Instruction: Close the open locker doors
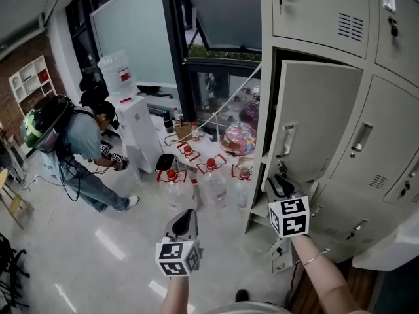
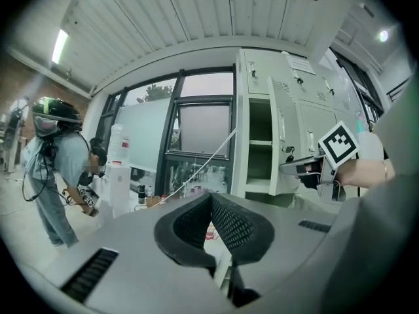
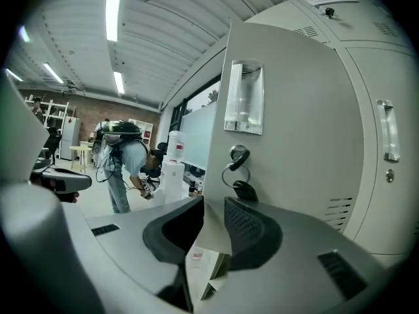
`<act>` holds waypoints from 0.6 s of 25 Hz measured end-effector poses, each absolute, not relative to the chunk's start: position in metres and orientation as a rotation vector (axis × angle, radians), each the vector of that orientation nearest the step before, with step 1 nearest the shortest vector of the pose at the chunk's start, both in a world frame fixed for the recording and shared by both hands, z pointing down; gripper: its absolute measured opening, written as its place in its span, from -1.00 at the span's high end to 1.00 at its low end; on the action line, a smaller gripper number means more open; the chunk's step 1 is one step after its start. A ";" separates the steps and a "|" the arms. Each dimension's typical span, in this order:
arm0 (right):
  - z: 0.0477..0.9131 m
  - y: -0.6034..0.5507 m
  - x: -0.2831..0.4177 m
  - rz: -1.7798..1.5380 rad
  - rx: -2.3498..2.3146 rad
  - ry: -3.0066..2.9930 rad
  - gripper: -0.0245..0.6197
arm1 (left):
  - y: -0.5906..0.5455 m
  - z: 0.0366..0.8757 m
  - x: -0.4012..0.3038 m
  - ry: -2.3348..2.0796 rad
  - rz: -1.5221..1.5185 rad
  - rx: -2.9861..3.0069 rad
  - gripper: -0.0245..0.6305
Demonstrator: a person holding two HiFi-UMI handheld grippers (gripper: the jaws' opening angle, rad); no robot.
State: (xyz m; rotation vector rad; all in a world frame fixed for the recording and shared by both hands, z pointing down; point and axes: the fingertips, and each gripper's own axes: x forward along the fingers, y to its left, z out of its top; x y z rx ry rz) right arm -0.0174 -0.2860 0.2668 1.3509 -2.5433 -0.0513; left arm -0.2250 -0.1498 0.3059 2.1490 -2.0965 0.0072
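The locker bank (image 1: 340, 18) stands at your right, with one middle-row door (image 1: 314, 110) open on its compartment (image 2: 260, 159). The shelf (image 2: 260, 142) inside appears bare, as far as it shows. Step in hand: swinging this door shut. Your right gripper (image 3: 213, 208) is narrowed onto the door's lower edge, just below the key (image 3: 237, 159). Your left gripper (image 2: 211, 198) hangs empty, pads together, well apart from the lockers. Next: press the door flush into its frame, then release.

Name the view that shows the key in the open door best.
Right gripper view: the key hangs close and sharp on the door. Head view shows only a dark speck under the handle; left gripper view, a tiny far-off dot.
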 end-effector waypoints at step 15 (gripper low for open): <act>0.267 -0.358 -0.027 0.011 1.390 -2.494 0.63 | -0.149 0.315 -0.252 -2.177 0.032 2.042 0.86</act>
